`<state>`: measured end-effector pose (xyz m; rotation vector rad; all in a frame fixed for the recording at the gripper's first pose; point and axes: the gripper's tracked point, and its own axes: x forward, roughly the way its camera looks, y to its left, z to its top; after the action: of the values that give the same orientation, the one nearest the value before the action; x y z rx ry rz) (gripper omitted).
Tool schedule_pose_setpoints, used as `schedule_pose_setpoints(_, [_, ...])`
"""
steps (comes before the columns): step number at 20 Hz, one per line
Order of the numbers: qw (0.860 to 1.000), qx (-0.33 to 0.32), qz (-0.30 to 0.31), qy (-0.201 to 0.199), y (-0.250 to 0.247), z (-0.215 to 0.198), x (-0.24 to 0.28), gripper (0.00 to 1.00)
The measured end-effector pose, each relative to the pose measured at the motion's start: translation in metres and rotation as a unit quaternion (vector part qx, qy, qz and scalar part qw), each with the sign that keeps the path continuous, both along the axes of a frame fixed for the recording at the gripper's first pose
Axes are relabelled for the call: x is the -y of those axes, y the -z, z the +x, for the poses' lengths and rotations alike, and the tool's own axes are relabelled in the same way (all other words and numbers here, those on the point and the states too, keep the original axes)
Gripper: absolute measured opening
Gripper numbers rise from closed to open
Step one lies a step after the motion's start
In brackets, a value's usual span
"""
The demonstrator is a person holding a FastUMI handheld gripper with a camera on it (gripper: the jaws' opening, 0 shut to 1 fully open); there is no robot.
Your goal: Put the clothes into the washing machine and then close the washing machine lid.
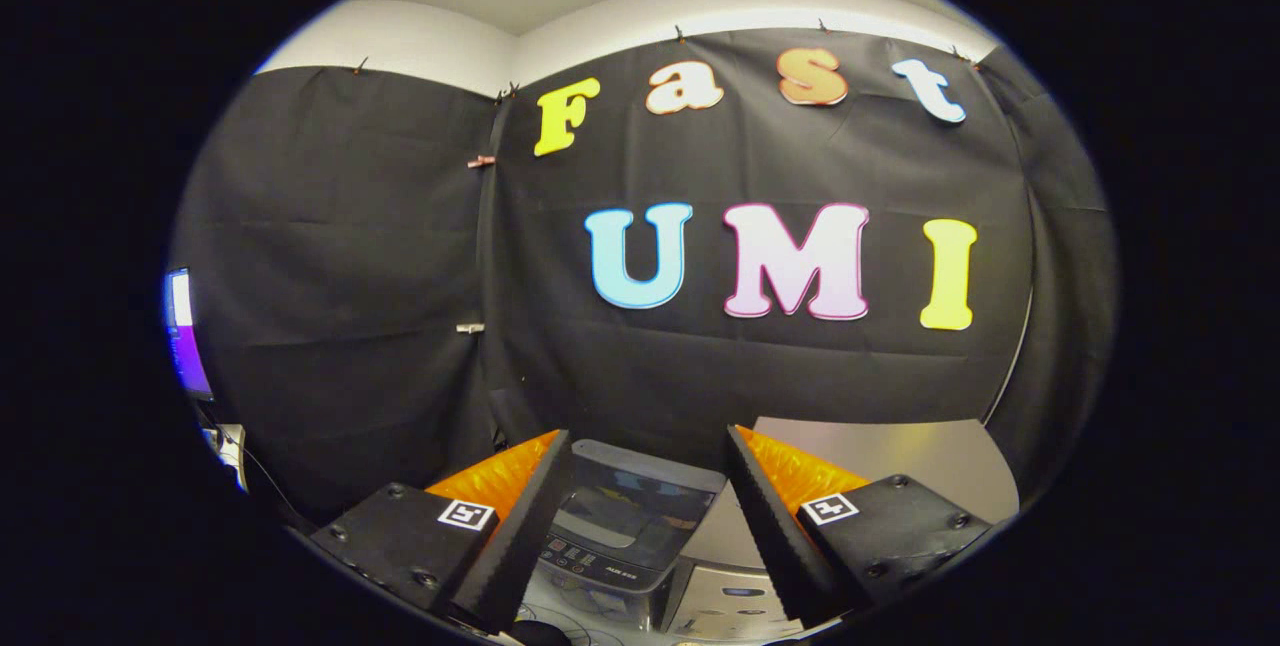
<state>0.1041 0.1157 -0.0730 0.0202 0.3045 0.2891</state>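
Black cloth walls the booth behind a small washing machine w/ its lid down, seen between our gripper's spread fingers.

We hold the gripper high & level, fingers wide apart, nothing between them but air; the washer sits on a pale tabletop just ahead & below, its dark see-through lid lying flat over the tub, a control strip along the near edge. Something orange shows faintly through the lid; whether that's clothes or a reflection we can't tell. No loose garment lies where we can see it. Our guess: cloth will be light, limp & prone to trail, so pinch a bunched fold, not an edge. The lid looks like light, stiff plastic, best taken at its front lip.
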Motion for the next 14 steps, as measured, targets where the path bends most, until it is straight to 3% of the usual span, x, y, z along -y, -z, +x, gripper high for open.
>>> schedule_pose_setpoints(6, [0.998,0.043,-0.011,0.046,-0.022,-0.040,0.051,0.97])
schedule_pose_setpoints(14, [0.983,0.106,-0.042,0.147,-0.061,-0.091,0.117,0.97])
